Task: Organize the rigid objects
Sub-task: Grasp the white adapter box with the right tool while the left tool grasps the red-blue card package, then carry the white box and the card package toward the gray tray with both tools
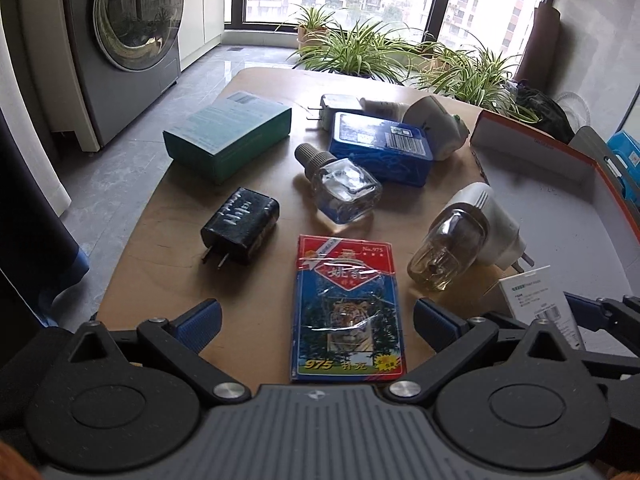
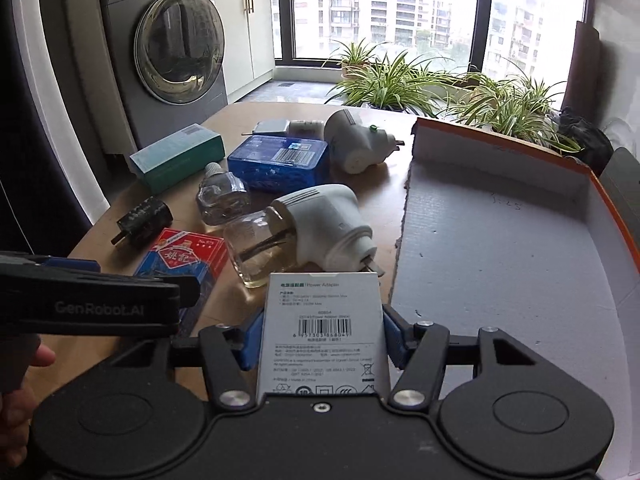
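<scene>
At the left edge of the wooden table (image 1: 256, 328) lies a teal box (image 1: 228, 134), and nearer the camera a black plug adapter (image 1: 240, 230) rests on its side, prongs toward the viewer. Just right of it, a pack of playing cards (image 1: 348, 312) with a tiger on its face lies flat between the wide-spread blue pads of the left gripper (image 1: 316, 320), which touch nothing. Beyond the cards a clear square bottle (image 1: 340, 186) with a grey cap lies tilted against a blue tin (image 1: 380, 146), and behind the tin sit a small grey charger (image 1: 338, 104) and a white plug-in device (image 1: 436, 120). Further right, a second white plug-in heater (image 1: 488, 224) with a glass bottle screwed in lies on its side near the table's edge. Beside it the right gripper (image 2: 320, 340) is clamped on a white power adapter box (image 2: 322, 332), its blue pads pressing both sides, the box upright just over the table's right rim. At far right stands an open cardboard tray (image 2: 500, 248) with an orange edge, its grey floor bare.
</scene>
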### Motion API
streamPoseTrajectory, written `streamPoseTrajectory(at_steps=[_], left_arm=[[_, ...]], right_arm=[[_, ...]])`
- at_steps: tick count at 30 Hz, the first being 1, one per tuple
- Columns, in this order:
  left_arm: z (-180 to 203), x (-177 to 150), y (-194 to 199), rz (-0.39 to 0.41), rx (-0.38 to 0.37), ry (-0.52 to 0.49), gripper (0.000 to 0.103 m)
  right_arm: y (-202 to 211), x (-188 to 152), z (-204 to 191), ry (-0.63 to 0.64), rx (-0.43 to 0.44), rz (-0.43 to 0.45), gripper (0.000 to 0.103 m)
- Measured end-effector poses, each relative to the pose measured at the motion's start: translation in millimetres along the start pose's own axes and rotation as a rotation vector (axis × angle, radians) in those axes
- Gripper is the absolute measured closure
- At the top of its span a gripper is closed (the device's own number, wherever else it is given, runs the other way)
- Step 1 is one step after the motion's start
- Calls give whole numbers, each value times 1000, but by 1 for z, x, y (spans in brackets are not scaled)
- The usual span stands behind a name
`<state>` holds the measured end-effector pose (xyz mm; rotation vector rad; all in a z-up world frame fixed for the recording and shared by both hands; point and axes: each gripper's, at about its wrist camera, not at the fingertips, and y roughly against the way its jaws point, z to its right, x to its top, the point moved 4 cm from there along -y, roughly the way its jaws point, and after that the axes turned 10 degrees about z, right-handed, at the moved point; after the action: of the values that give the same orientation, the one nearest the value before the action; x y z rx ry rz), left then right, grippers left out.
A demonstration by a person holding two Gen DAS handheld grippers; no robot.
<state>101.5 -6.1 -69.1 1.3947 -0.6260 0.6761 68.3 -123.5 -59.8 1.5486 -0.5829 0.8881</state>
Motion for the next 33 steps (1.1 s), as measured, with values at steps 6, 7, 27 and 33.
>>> streamPoseTrajectory(at_steps=[6, 7, 27, 33], left_arm=[[12, -7, -12, 6, 43, -89, 7], [13, -7, -11, 22, 44, -102, 14], [35, 9, 55, 130, -68, -62, 43], [65, 17, 65, 152, -128, -79, 43]], right_arm=[[18, 0, 15, -70, 16, 20, 33], [19, 1, 16, -72, 17, 23, 33], [68, 17, 48, -161, -5, 129, 33], [85, 18, 74, -199, -56, 163, 33]])
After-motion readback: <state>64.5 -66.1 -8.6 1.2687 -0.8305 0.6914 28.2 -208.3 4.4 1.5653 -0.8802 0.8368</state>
